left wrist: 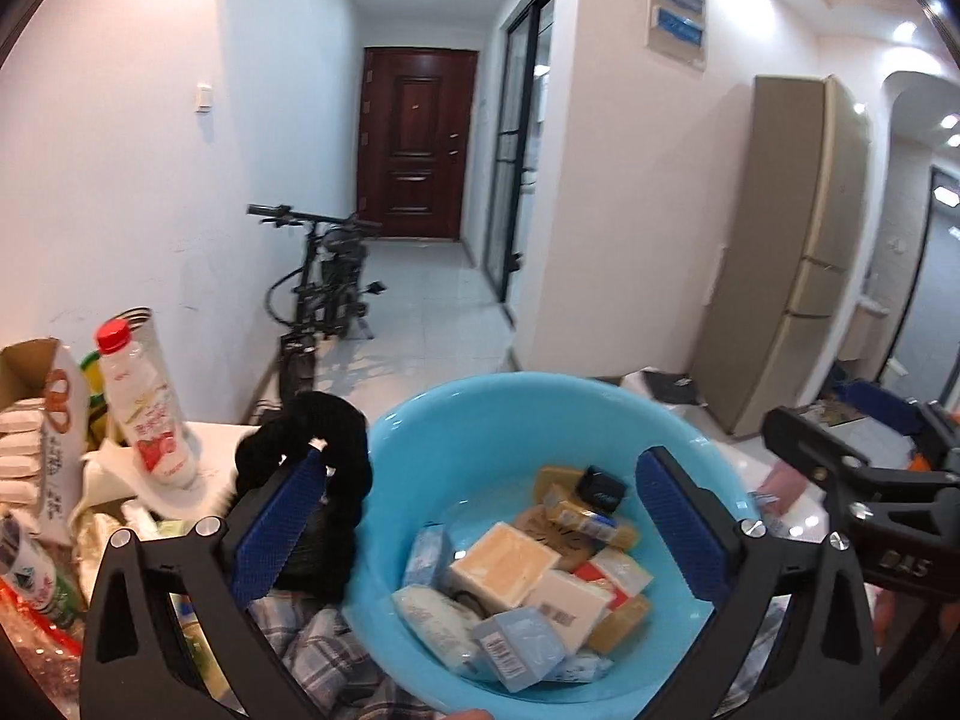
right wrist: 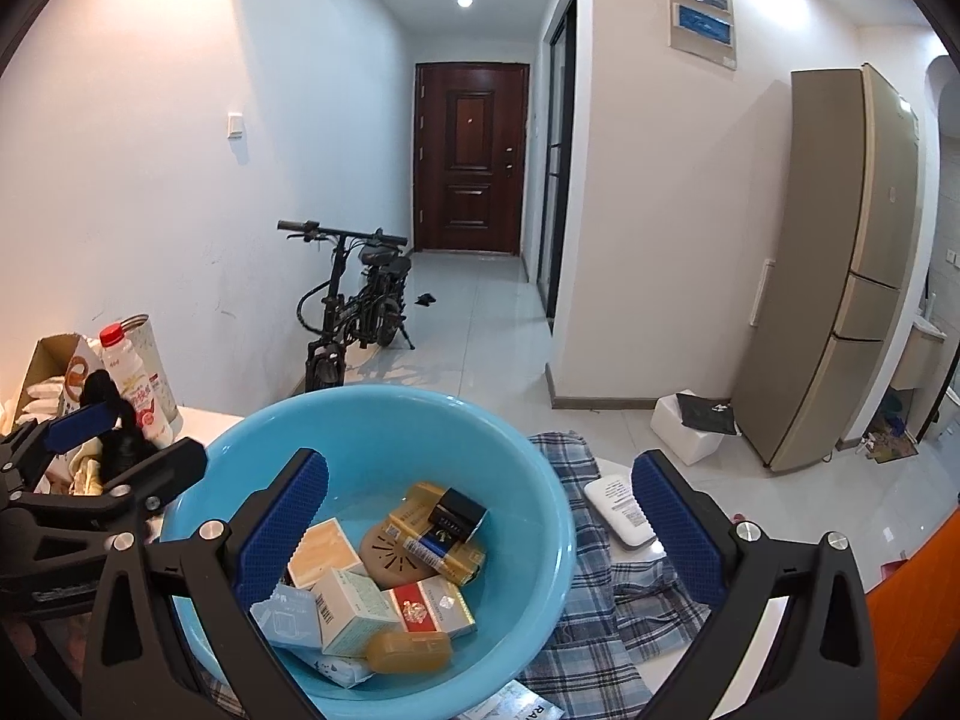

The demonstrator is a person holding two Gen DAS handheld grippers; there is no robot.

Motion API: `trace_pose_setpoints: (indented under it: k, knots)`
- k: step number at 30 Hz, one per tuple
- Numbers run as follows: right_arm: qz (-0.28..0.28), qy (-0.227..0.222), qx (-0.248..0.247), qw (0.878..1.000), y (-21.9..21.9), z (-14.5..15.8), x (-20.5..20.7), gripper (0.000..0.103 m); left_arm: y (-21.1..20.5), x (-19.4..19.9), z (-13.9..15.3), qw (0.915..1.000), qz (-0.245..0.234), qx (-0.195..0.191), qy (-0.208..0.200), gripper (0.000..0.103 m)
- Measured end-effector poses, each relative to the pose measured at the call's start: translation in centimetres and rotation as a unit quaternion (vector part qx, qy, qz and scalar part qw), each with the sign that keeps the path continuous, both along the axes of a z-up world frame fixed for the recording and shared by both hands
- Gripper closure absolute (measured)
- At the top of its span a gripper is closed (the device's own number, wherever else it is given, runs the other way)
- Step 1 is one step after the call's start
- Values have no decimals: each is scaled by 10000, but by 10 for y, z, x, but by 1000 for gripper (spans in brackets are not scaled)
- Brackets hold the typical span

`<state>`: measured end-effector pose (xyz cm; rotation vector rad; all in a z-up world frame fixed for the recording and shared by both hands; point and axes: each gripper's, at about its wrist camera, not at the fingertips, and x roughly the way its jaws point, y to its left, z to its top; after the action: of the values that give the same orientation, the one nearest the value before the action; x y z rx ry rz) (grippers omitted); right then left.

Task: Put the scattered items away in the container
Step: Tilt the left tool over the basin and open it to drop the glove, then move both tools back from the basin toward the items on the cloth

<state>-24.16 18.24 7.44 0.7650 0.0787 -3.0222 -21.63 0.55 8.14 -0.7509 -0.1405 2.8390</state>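
A light blue plastic basin (left wrist: pixel 420 438) (right wrist: pixel 372 420) sits on a plaid cloth and holds several small boxes, soap bars and packets (left wrist: pixel 516 576) (right wrist: pixel 384 576). My left gripper (left wrist: pixel 480 510) is open and empty, above the basin's left half. A black scrunchie (left wrist: pixel 324 420) lies just outside the basin by the left finger. My right gripper (right wrist: pixel 480 510) is open and empty over the basin's right rim. A white flat pack (right wrist: pixel 621 510) lies on the cloth beside its right finger. The right gripper also shows in the left wrist view (left wrist: pixel 852 480).
A red-capped drink bottle (left wrist: pixel 147 408) (right wrist: pixel 135 384), a metal can (right wrist: pixel 144 336), a cardboard box (left wrist: pixel 42 396) and other clutter stand at the left. The plaid cloth (right wrist: pixel 624 600) covers the table. A bicycle (right wrist: pixel 354 300) and a fridge (right wrist: pixel 840 276) stand beyond.
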Motion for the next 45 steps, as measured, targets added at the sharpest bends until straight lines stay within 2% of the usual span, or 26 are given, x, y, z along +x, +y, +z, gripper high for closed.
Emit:
trace_pose_setpoints:
  k: [2,4,5,6,8,9,11,12,15,16,17,18,19,22,28,31,34,36,39,42,45]
  knots:
    - [-45,39,-58,10000,3,2,2,0,-5,-1,1,9991,-225,368,18,0]
    - [-76,61,-76,9999,7,2,3,0,-7,-7,-3,9958,-558,688,-236,0]
    - [-87,67,-78,9999,9,3,4,0,-6,-12,-5,9910,-830,925,-496,0]
    - [-95,75,-86,9999,10,3,5,0,-6,-14,-6,9821,-1177,1313,-661,0]
    - [-103,87,-119,9998,14,6,6,0,-4,-18,-8,9640,-1679,1919,-755,0]
    - [-108,92,-131,9998,16,7,7,0,0,-21,-12,9610,-1765,1946,-863,0]
    - [-148,140,-137,9997,23,11,10,0,13,-33,-24,9620,-1723,1636,-1342,0]
    - [-224,180,-166,9995,28,13,13,0,19,-40,-30,9557,-1804,1627,-1664,0]
    - [-373,210,-286,9987,42,17,15,0,31,-57,-36,9255,-2179,1871,-2469,0]
    - [-387,200,-331,9985,46,16,15,0,31,-60,-34,9229,-2100,1789,-2686,0]
    - [-390,192,-359,9984,49,17,15,0,30,-62,-30,9263,-1902,1629,-2817,0]
    - [-393,184,-388,9983,51,17,15,0,28,-60,-25,9334,-1714,1490,-2778,0]
    - [-385,173,-419,9982,53,17,16,0,27,-57,-22,9383,-1640,1411,-2698,0]
    - [-361,175,-486,9980,57,18,16,0,22,-43,-16,9450,-1676,1301,-2488,0]
    - [-224,188,-485,9984,50,22,20,0,14,-20,-17,9715,-1059,684,-2007,0]
    - [-133,205,-399,9989,42,25,23,0,13,-5,-5,9852,-791,248,-1500,0]
    - [-71,242,-317,9992,34,28,27,0,13,20,10,9968,-378,-275,-653,0]
    - [6,336,-236,9992,25,32,35,0,16,40,15,9976,-121,-686,60,0]
    - [121,407,-168,9990,14,37,41,0,20,62,13,9911,46,-1116,725,0]
    - [267,462,-98,9985,3,41,49,0,18,75,7,9876,105,-1286,893,0]
    - [344,526,62,9980,-8,45,54,0,8,82,2,9909,2,-1030,869,0]
